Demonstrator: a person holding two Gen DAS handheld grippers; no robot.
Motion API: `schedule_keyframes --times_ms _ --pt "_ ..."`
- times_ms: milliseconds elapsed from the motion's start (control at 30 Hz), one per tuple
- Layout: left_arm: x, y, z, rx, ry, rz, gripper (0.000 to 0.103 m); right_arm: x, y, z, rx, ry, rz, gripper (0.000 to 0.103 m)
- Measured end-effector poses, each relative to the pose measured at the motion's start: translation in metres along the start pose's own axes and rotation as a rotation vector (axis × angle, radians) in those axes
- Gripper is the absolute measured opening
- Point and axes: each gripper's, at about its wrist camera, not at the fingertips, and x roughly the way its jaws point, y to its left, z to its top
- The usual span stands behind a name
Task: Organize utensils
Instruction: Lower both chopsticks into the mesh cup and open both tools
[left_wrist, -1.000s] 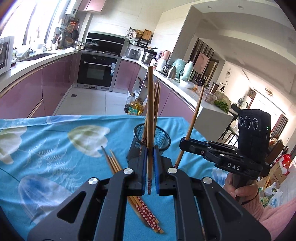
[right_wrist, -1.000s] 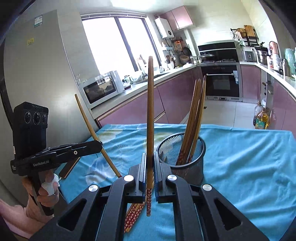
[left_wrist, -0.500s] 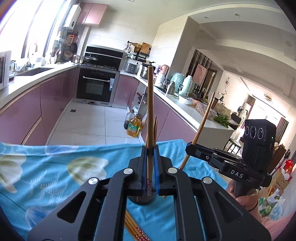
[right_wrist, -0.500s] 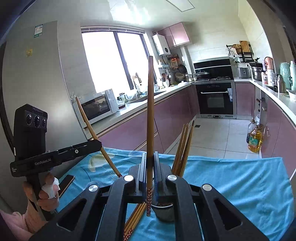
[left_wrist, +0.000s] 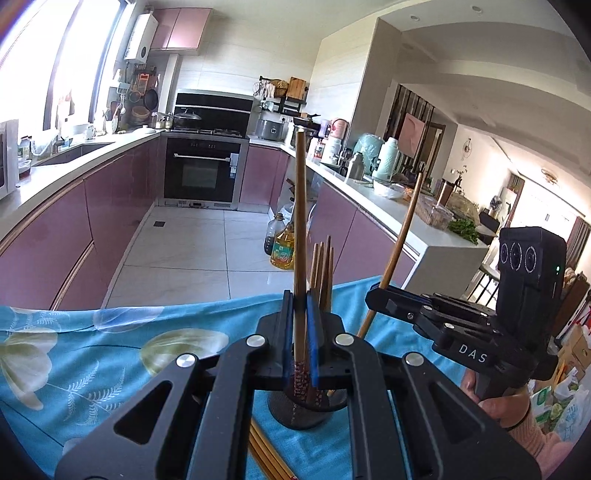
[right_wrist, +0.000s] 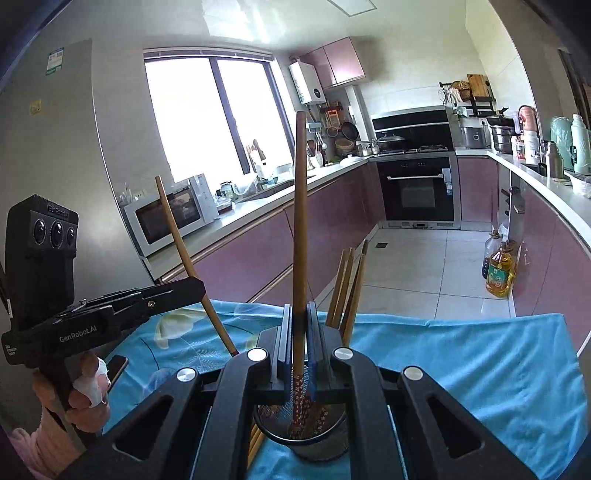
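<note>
- Two grippers are in our hands, and each one is closed on a single chopstick.
- Our left gripper (left_wrist: 300, 325) clamps a brown chopstick (left_wrist: 300, 229) between its blue pads; the stick stands nearly upright, and its patterned red end hangs below the pads, over the mesh cup (left_wrist: 299, 413).
- Our right gripper (right_wrist: 300, 328) clamps a second chopstick (right_wrist: 299, 221) in the same way, upright, with the patterned end down inside the cup's opening.
- Several more chopsticks (right_wrist: 349, 288) already stand in the cup and lean a little to the right.
- Some loose chopsticks (left_wrist: 267, 458) lie flat on the blue cloth (left_wrist: 92, 354), just beside the cup, partly hidden under the left gripper.
- We cannot tell if either held stick touches the bottom of the cup.
</note>
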Motion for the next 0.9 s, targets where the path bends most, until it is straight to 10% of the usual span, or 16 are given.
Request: schedule_keyframes --times_ms 900 --pt "0.076 0.009 -0.038 0.025 0.212 0.004 0.008 0.036 -0.016 -0.031 0.053 0.179 -0.042 0.015"
